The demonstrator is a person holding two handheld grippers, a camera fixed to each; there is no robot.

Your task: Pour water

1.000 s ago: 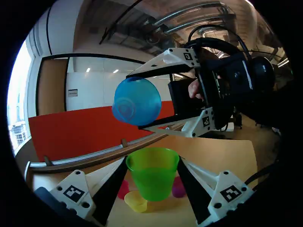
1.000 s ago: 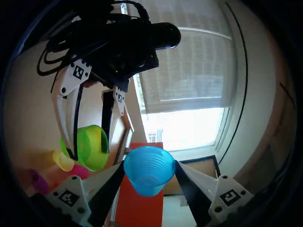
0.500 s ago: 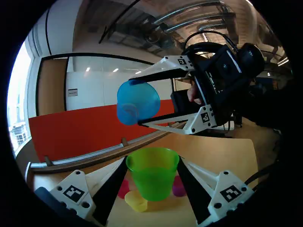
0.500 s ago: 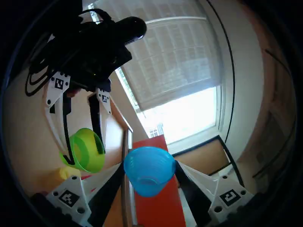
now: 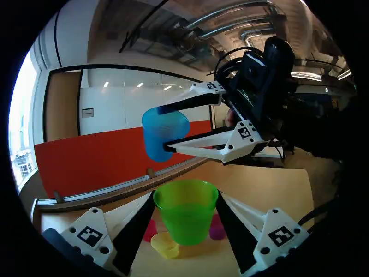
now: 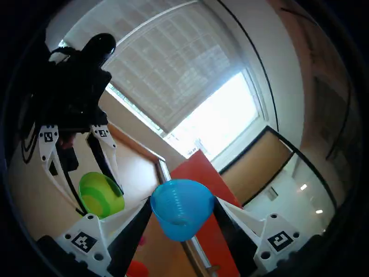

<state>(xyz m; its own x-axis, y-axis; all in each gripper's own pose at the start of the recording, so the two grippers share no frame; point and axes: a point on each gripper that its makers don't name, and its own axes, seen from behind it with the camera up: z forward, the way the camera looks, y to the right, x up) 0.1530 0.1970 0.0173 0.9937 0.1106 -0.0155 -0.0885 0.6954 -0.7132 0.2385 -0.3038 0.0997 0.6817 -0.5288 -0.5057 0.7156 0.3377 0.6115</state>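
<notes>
A green cup [image 5: 187,217] stands upright between the fingers of my left gripper [image 5: 185,199], which is shut on it just above the table. Above it and a little to the left hangs a blue cup [image 5: 159,138], nearly upright, with my right gripper [image 5: 163,129] shut on it. In the right gripper view the blue cup [image 6: 181,214] sits between my right gripper's [image 6: 182,207] fingers. The green cup [image 6: 100,201] shows lower left in my left gripper [image 6: 101,203]. I cannot tell whether either cup holds water.
Small cups stand on the wooden table [image 5: 267,184] behind the green cup: pink [image 5: 150,231], yellow [image 5: 165,244] and magenta [image 5: 217,228]. A red wall panel [image 5: 92,161] and a rail run along the table's far side. A bright window [image 6: 217,120] lies beyond.
The right gripper has turned the blue cup from tipped on its side back to nearly upright above the green cup. The left gripper and green cup have stayed put.
</notes>
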